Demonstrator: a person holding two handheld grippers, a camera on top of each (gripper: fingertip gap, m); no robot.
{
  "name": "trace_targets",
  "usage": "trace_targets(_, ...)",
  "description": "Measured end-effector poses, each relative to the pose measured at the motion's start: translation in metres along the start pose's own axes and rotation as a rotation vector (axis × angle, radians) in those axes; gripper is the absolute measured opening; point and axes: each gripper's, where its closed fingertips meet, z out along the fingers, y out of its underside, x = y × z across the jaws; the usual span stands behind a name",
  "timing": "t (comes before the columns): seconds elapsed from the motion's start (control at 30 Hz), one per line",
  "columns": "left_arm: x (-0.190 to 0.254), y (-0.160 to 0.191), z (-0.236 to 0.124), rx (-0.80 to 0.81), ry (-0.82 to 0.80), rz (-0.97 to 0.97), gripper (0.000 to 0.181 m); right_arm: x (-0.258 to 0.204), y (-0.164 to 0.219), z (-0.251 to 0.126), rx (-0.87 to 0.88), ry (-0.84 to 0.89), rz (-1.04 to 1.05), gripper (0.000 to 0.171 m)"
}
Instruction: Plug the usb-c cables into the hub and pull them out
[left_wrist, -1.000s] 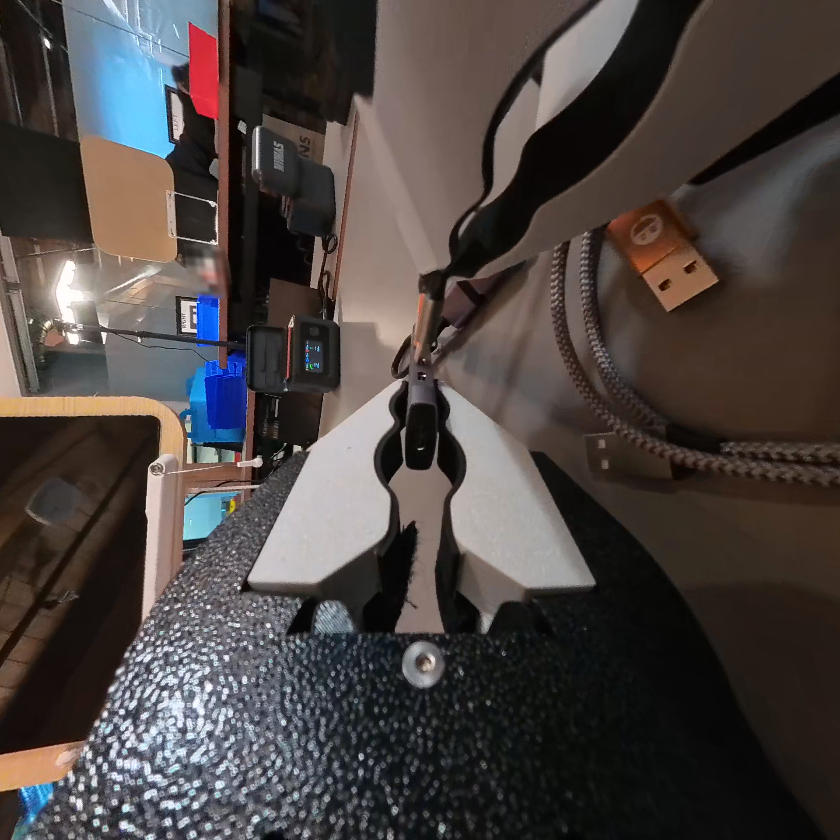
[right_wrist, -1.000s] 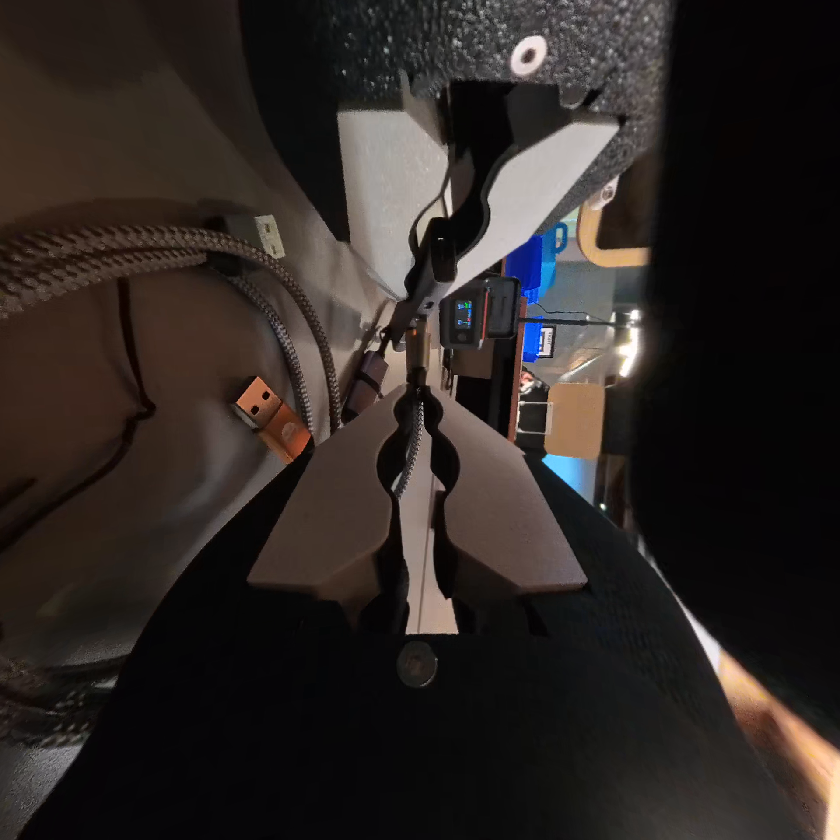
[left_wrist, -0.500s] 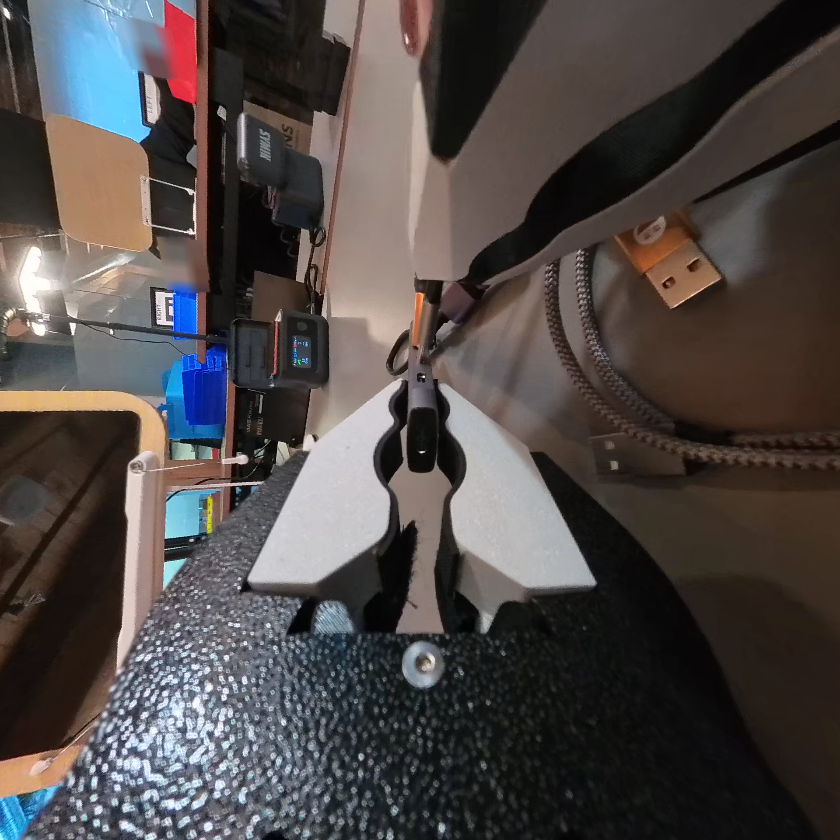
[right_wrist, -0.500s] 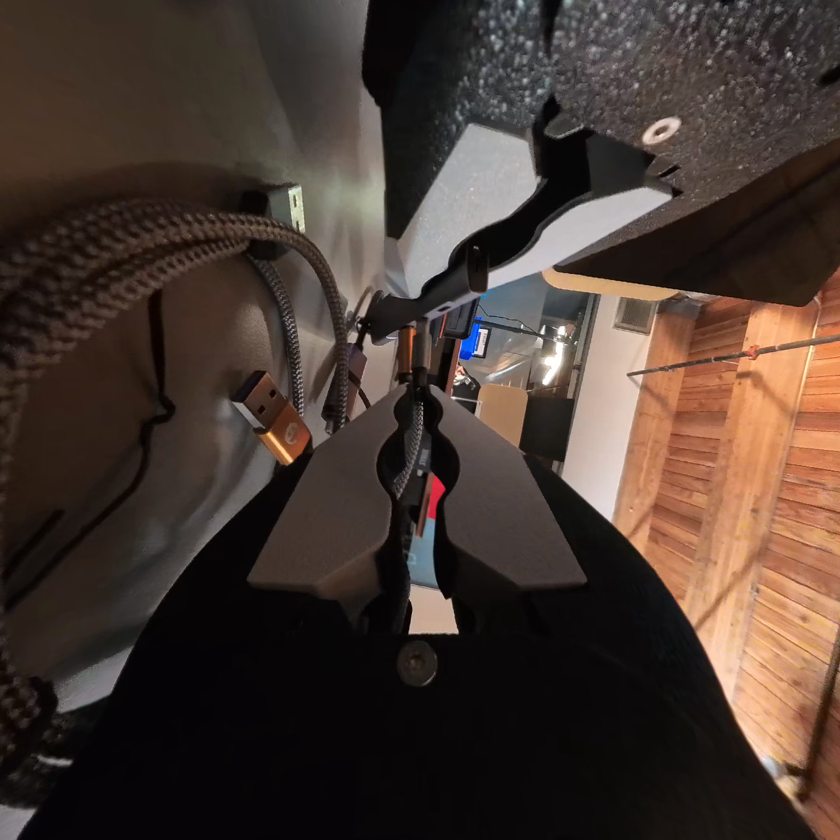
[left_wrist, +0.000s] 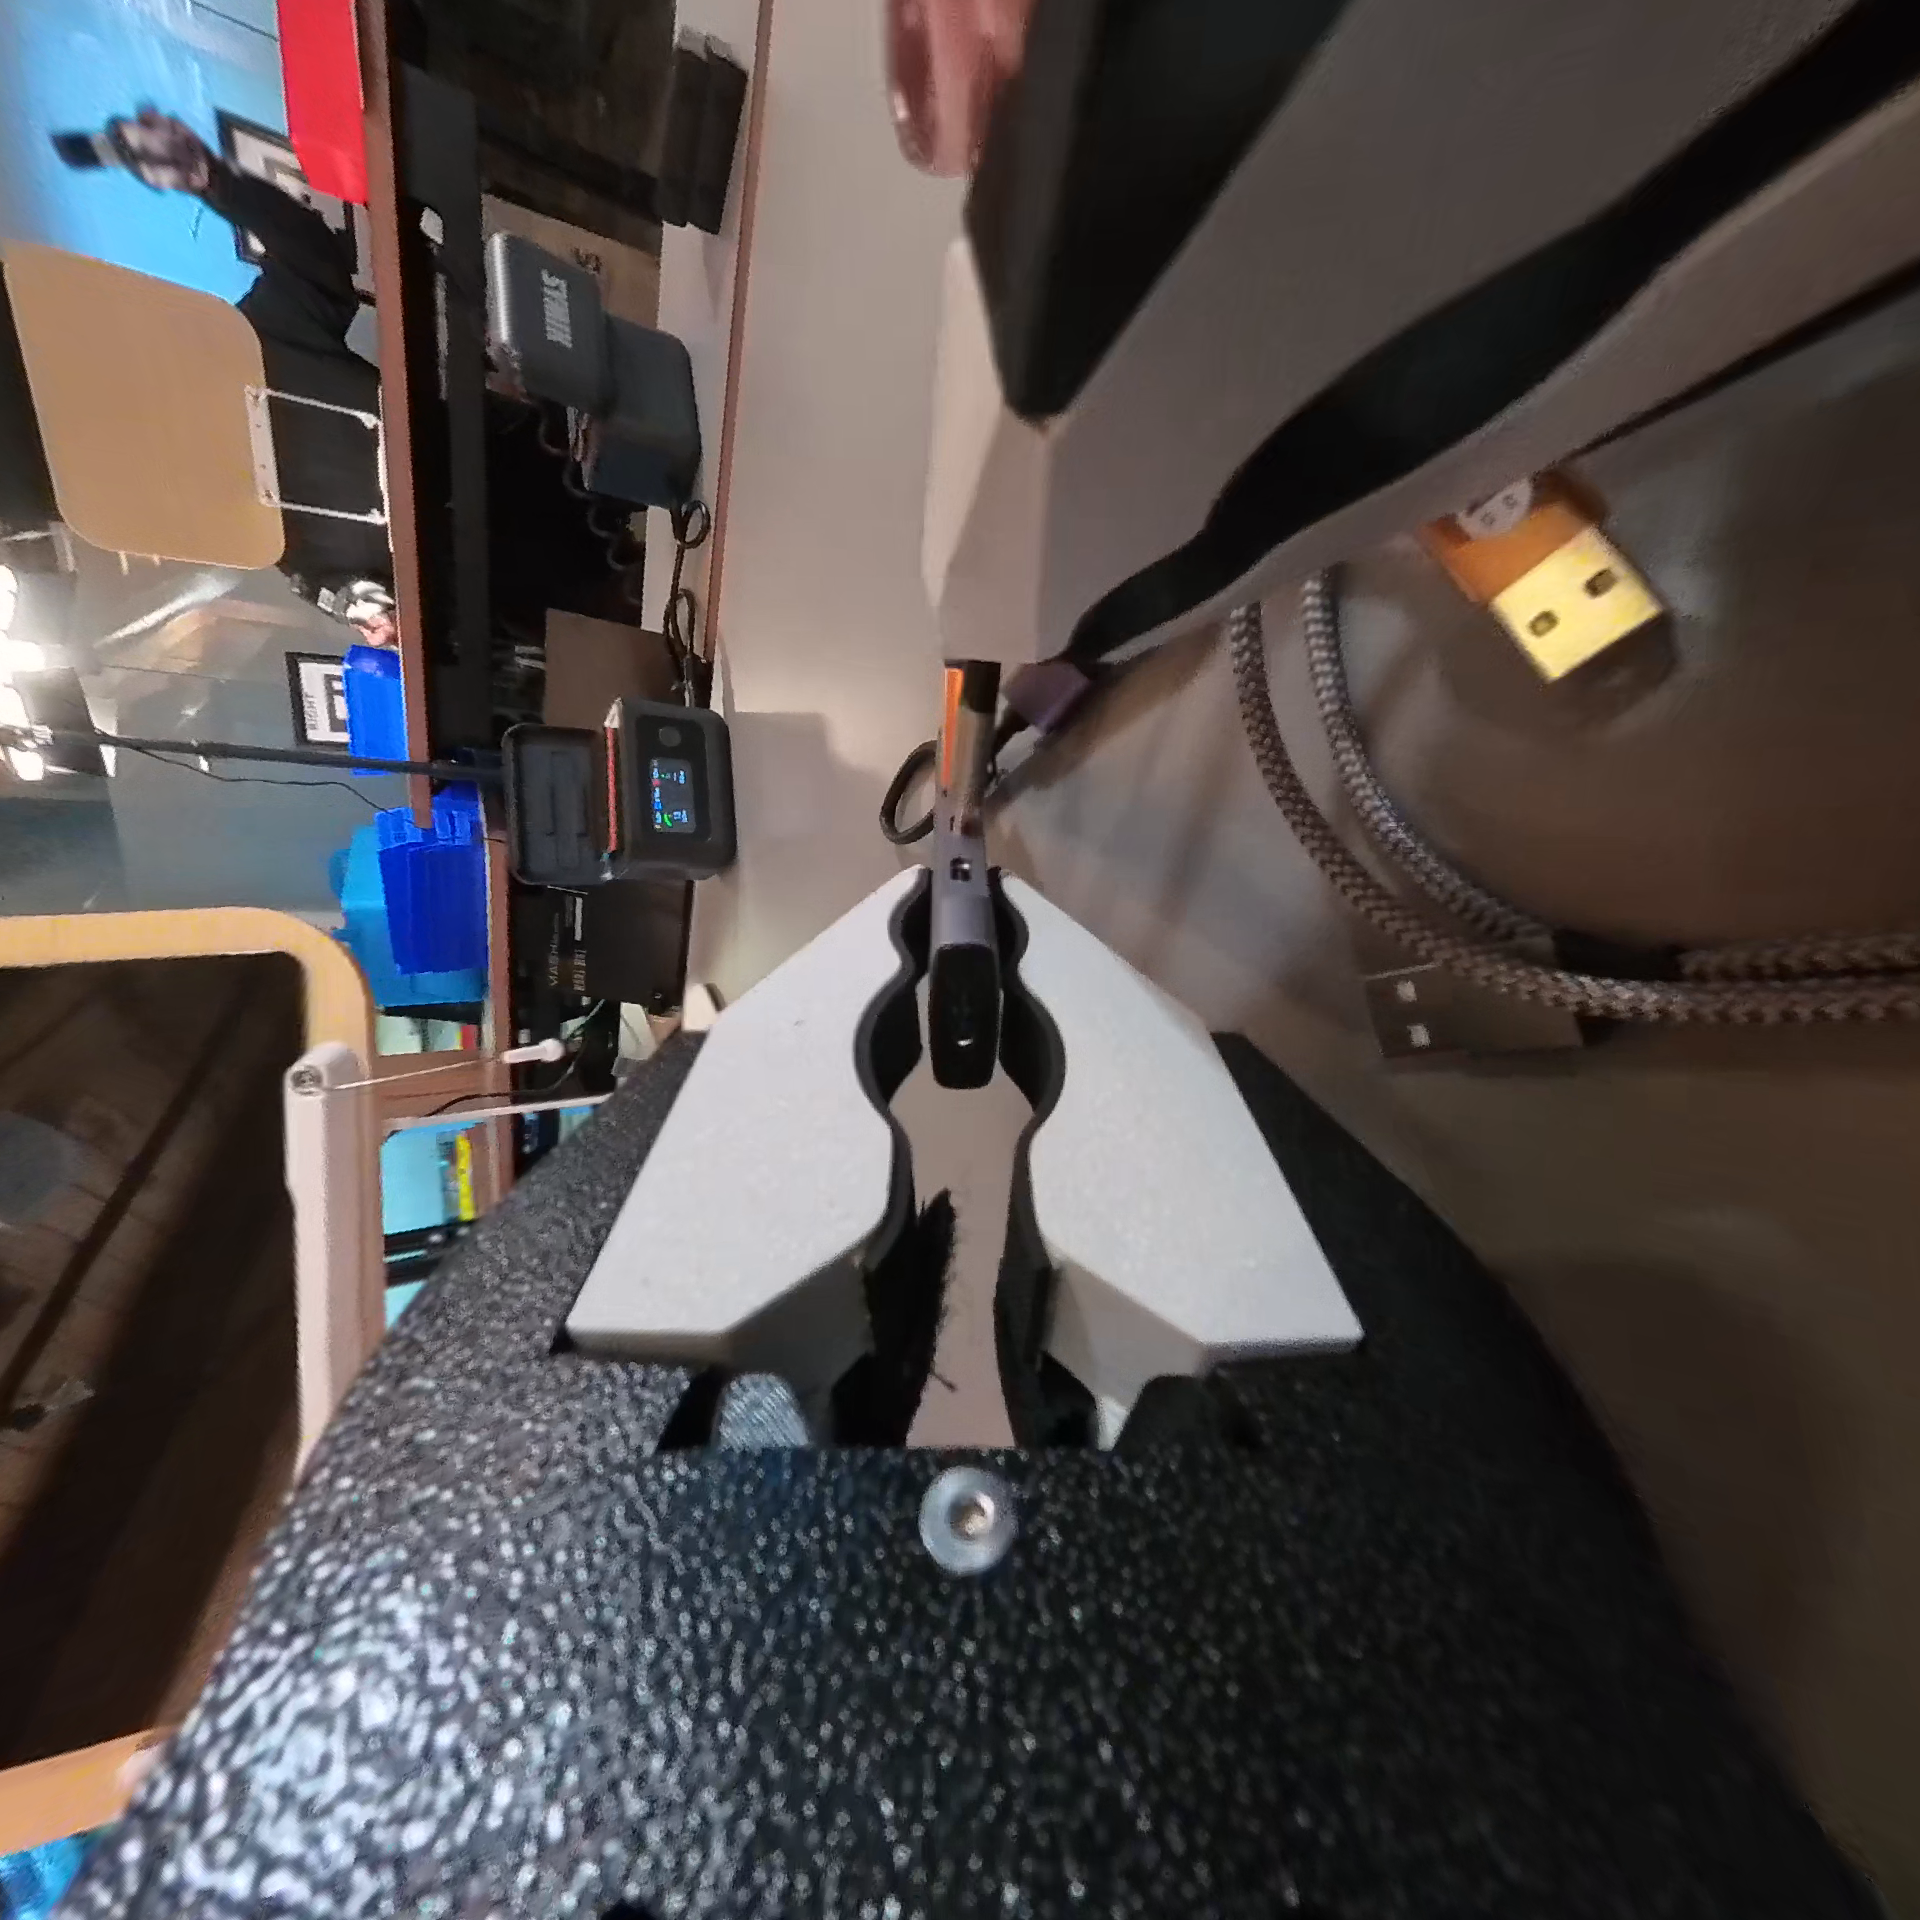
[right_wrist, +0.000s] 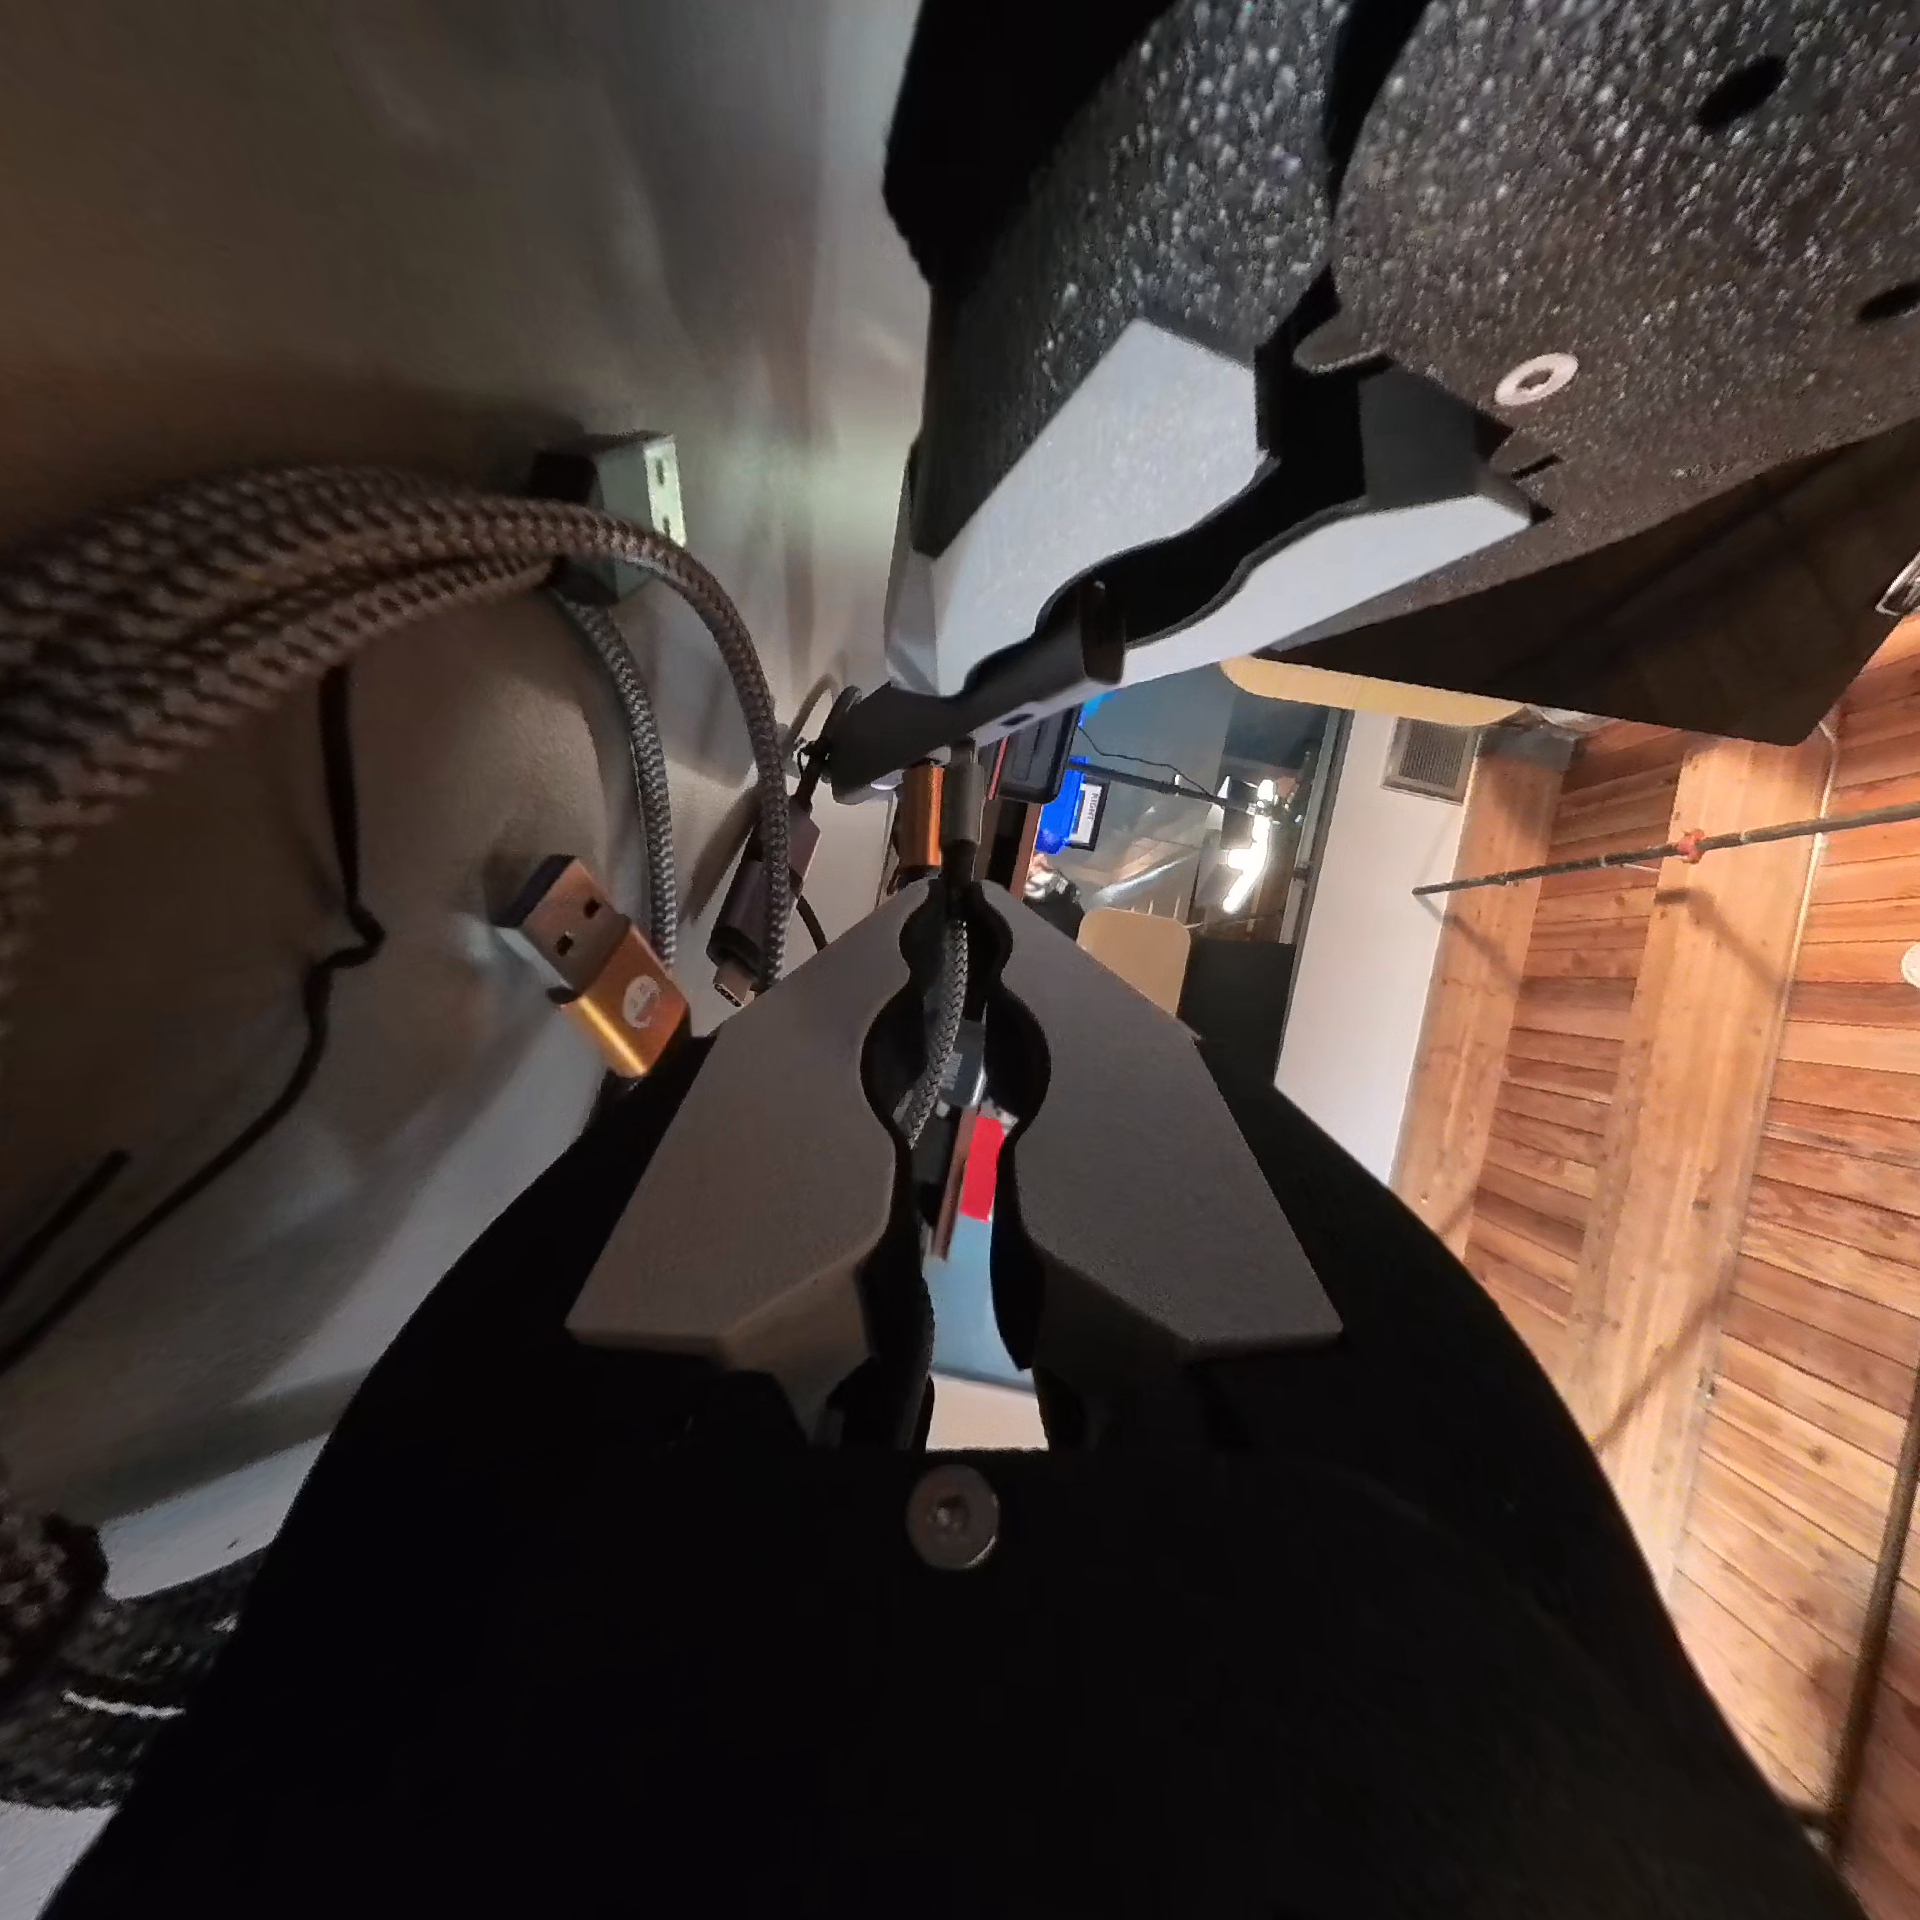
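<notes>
My left gripper (left_wrist: 961, 883) is shut on the slim dark grey hub (left_wrist: 958, 966), held edge-on between its fingertips. A silver plug (left_wrist: 975, 727) and an orange plug (left_wrist: 950, 717) stand at the hub's far edge. In the right wrist view my right gripper (right_wrist: 951, 899) is shut on a braided grey usb-c cable (right_wrist: 940, 997) just behind its silver plug (right_wrist: 961, 810), which meets the hub (right_wrist: 935, 717). The orange plug (right_wrist: 920, 821) sits beside it. The left gripper's grey finger (right_wrist: 1091, 488) holds the hub from above. Whether the plugs are fully seated is hidden.
A loose usb-c plug (right_wrist: 743, 935) hangs left of my right gripper. An orange USB-A plug (right_wrist: 603, 966) and a grey USB-A plug (right_wrist: 644, 488) on thick braided cables (right_wrist: 312, 561) lie on the grey table (left_wrist: 1766, 1247). A black device with a small screen (left_wrist: 665, 790) stands at the table's far edge.
The right gripper has swung and come in closer beside the left one, filling more of the left view. Both grips have held, on the hub and on the cable.
</notes>
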Motion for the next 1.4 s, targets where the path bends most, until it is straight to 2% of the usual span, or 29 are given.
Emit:
trace_targets(0.03, 0.001, 0.0, 0.0, -0.003, -0.001, 0.014, 0.007, 0.0, 0.0, 0.0, -0.001, 0.0, -0.003, 0.002)
trace_targets(0.67, 0.013, -0.013, -0.008, 0.035, 0.013, -0.02, 0.006, 0.003, -0.001, -0.006, 0.046, -0.014, 0.12, 0.002)
trace_targets(0.77, 0.013, -0.014, -0.005, 0.08, 0.027, -0.04, 0.007, 0.002, 0.0, -0.007, 0.094, -0.081, 0.26, 0.007)
trace_targets(0.87, 0.008, -0.009, -0.002, 0.095, 0.009, -0.055, 0.007, 0.005, 0.0, -0.021, 0.153, -0.16, 0.372, 0.028)
trace_targets(0.9, 0.005, -0.005, 0.0, 0.097, -0.016, -0.03, 0.007, 0.009, 0.002, -0.029, 0.181, -0.176, 0.409, 0.036)
trace_targets(0.97, -0.007, -0.002, 0.0, 0.129, -0.106, 0.072, 0.007, 0.027, 0.01, -0.047, 0.259, -0.189, 0.543, 0.038)
trace_targets(1.03, -0.019, -0.007, -0.007, 0.19, -0.222, 0.172, 0.007, 0.055, 0.021, -0.066, 0.37, -0.224, 0.797, 0.039)
trace_targets(1.1, -0.03, -0.02, -0.019, 0.266, -0.35, 0.297, 0.007, 0.078, 0.037, -0.077, 0.452, -0.362, 1.11, 0.044)
trace_targets(1.17, -0.032, -0.034, -0.03, 0.332, -0.447, 0.395, 0.007, 0.089, 0.049, -0.08, 0.504, -0.553, 1.317, 0.049)
trace_targets(1.27, -0.024, -0.051, -0.04, 0.376, -0.533, 0.532, 0.007, 0.097, 0.045, -0.083, 0.575, -0.829, 1.347, 0.048)
trace_targets(1.33, -0.013, -0.062, -0.045, 0.415, -0.56, 0.6, 0.006, 0.087, 0.035, -0.086, 0.555, -1.136, 1.292, 0.05)
trace_targets(1.4, -0.002, -0.072, -0.053, 0.475, -0.584, 0.658, 0.006, 0.084, 0.027, -0.073, 0.548, -1.254, 1.208, 0.053)
